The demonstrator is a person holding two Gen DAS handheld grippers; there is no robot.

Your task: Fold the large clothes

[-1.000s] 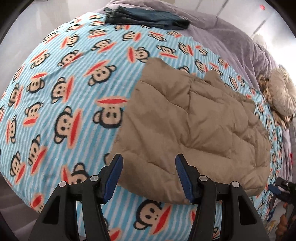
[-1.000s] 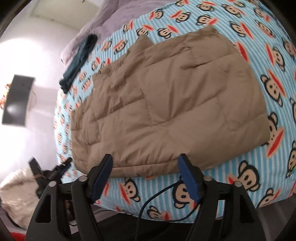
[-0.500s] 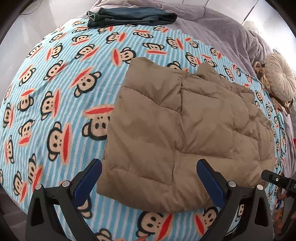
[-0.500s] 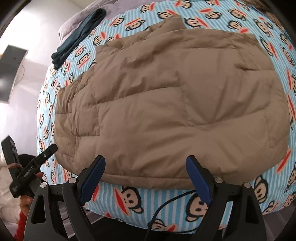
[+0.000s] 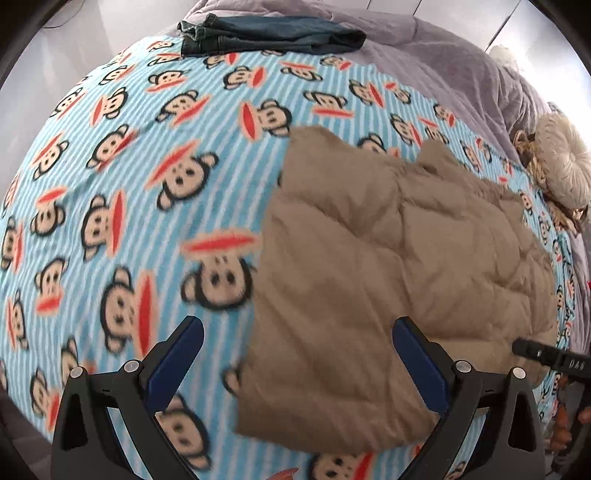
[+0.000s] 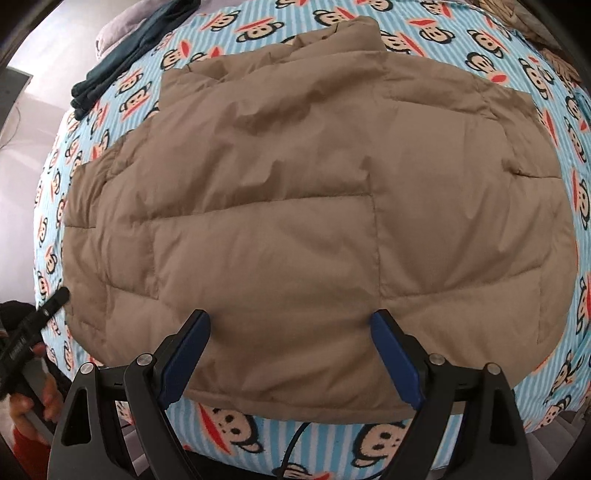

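The tan quilted jacket point(image 6: 295, 206) lies flat on the monkey-print blanket point(image 5: 122, 206) covering the bed, close to the bed's near edge and toward its right-hand side as the left wrist view frames it. Its outline is a compact block with layered panels, so at least one fold appears done; judged from shape alone, a further fold to halve it is probably left.

Left gripper point(image 5: 295, 365): jaws spread wide, nothing between the pads, poised over the jacket's near left corner, one finger over blanket, the other over fabric. Right gripper point(image 6: 291, 354): jaws also wide apart and empty, straddling the jacket's near hem. No grasp made yet by either.

View differences:
- The left wrist view alone shows the folded jeans point(image 5: 266, 35) at the far edge of the bed in full, the grey bedding point(image 5: 443, 70) beyond, and a round cream cushion point(image 5: 561, 166) at the right side.
- The right wrist view alone shows the jacket's whole top face, with collar at the far end, a black cable point(image 6: 295, 443) hanging below the near edge, and the person's hand point(image 6: 33, 398) carrying the other tool.
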